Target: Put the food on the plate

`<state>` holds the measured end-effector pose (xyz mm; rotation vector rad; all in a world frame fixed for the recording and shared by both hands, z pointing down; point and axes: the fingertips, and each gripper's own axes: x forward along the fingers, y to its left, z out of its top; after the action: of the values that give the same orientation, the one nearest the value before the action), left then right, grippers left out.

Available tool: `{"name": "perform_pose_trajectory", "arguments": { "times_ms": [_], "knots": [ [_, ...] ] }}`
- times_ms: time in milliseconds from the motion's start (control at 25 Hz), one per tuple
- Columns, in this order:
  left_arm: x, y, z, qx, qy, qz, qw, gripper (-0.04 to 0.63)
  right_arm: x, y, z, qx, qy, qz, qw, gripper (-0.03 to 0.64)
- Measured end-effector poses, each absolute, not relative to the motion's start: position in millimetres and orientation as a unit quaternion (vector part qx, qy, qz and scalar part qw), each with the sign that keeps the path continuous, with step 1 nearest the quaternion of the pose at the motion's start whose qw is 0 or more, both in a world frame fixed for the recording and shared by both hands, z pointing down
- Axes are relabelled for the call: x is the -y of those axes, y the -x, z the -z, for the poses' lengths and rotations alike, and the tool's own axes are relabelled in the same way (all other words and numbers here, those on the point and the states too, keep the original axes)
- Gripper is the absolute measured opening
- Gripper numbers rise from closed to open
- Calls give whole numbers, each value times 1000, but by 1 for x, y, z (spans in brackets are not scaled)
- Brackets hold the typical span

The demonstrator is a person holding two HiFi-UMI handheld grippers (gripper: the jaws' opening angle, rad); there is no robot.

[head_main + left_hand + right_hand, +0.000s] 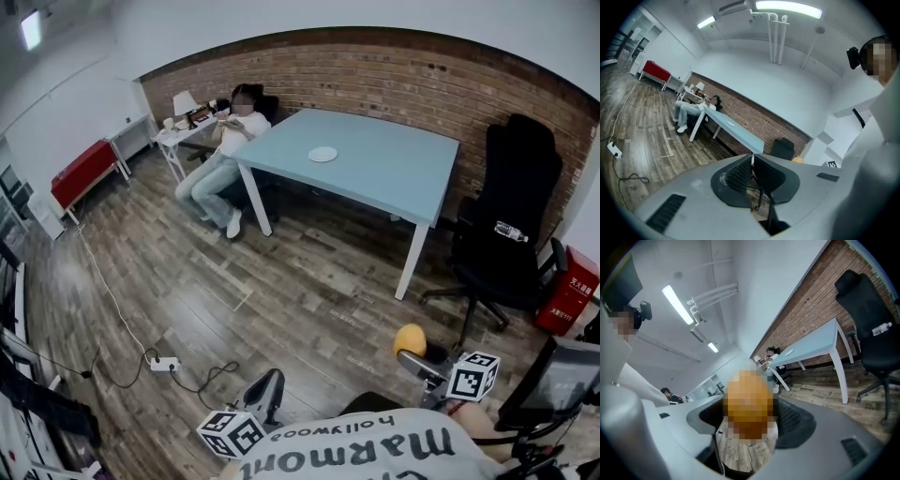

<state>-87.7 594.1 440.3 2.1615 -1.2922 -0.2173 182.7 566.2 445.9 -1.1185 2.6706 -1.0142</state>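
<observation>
Right gripper (751,418) pinches a round orange-yellow food item (410,338) at lower right of the head view. Left gripper (752,165) is pressed together, empty. The food looks light and probably soft, so hold its middle gently. White plate (322,154) sits upper centre on the blue table (394,178).

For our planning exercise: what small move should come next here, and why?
Probably carry the right gripper toward the table: its jaws grip the food, and the empty plate lies far off on that table.

Office, brick wall (394,75), table (375,169), swivel chair (511,216)
</observation>
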Motion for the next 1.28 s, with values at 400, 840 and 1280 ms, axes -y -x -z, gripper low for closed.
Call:
{"name": "perform_pose_trajectory", "arguments": {
  "times_ms": [400,840,1280],
  "knots": [
    [-534,93,-463,523,-778,102,332,8,-506,-172,-475,-872,333,360,-8,314],
    [-393,40,-440,495,-815,79,292,6,-365,-191,-465,-894,306,325,-34,314],
    [-293,20,-446,507,-806,85,293,6,-258,-218,-474,-894,306,324,-42,314]
  ]
}}
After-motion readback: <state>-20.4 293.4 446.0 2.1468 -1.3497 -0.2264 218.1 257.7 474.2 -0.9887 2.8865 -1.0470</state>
